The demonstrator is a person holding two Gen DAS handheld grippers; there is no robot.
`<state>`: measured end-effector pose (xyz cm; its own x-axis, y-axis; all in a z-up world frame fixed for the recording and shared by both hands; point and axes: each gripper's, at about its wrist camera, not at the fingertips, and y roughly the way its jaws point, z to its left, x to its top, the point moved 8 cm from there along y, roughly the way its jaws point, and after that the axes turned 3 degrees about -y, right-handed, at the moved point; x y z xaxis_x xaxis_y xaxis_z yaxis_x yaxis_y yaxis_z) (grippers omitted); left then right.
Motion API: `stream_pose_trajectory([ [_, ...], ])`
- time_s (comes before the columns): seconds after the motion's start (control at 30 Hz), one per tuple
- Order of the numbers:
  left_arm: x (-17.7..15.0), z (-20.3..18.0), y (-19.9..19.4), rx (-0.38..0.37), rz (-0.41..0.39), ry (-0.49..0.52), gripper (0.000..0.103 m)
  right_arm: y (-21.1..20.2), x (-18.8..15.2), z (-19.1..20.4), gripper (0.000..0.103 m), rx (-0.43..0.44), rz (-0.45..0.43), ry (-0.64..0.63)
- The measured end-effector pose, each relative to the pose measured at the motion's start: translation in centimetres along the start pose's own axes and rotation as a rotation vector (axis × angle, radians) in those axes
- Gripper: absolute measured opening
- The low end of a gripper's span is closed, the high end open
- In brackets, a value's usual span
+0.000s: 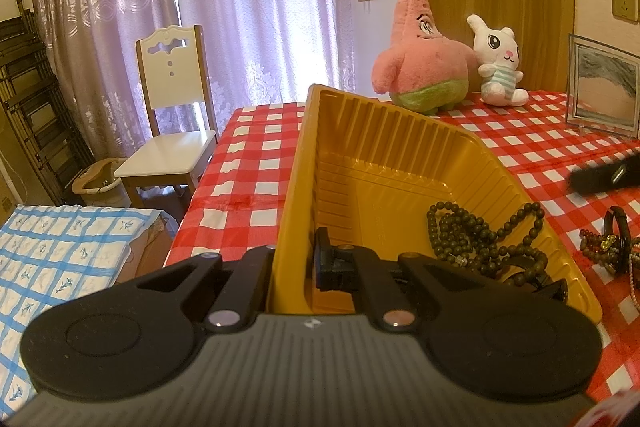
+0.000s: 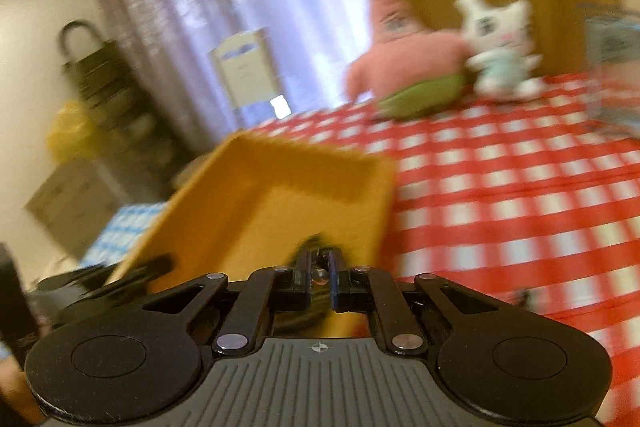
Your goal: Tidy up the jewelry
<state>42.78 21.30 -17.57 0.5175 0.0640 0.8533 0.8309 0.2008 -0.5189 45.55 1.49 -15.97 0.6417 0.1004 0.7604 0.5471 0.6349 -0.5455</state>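
My left gripper is shut on the near left wall of a yellow ribbed plastic tray, one finger inside and one outside. The tray sits tilted on the red-checked tablecloth. A dark beaded necklace lies in its near right corner. More beaded bracelets and a dark ring lie on the cloth to the tray's right. In the blurred right wrist view, my right gripper hovers over the near end of the tray, shut on a small dark beaded piece.
A pink star plush, a white rabbit plush and a glass picture frame stand at the table's far side. A white chair and a blue-checked cover lie beyond the table's left edge.
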Motion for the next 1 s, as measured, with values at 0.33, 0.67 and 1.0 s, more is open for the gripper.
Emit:
stream_pose_trajectory([
  [0.33, 0.1, -0.1, 0.0, -0.004, 0.001, 0.004, 0.004, 5.9, -1.5, 4.9, 0.011, 0.026, 0.093, -0.09],
  [0.67, 0.0, 0.0, 0.1, -0.007, 0.002, 0.001, 0.004, -0.7, -2.3, 1.6, 0.041, -0.024, -0.002, -0.078],
  [1.0, 0.0, 0.0, 0.2, -0.007, 0.002, 0.003, 0.004, -5.0, -7.5, -9.1, 0.041, -0.337, 0.102, -0.108],
])
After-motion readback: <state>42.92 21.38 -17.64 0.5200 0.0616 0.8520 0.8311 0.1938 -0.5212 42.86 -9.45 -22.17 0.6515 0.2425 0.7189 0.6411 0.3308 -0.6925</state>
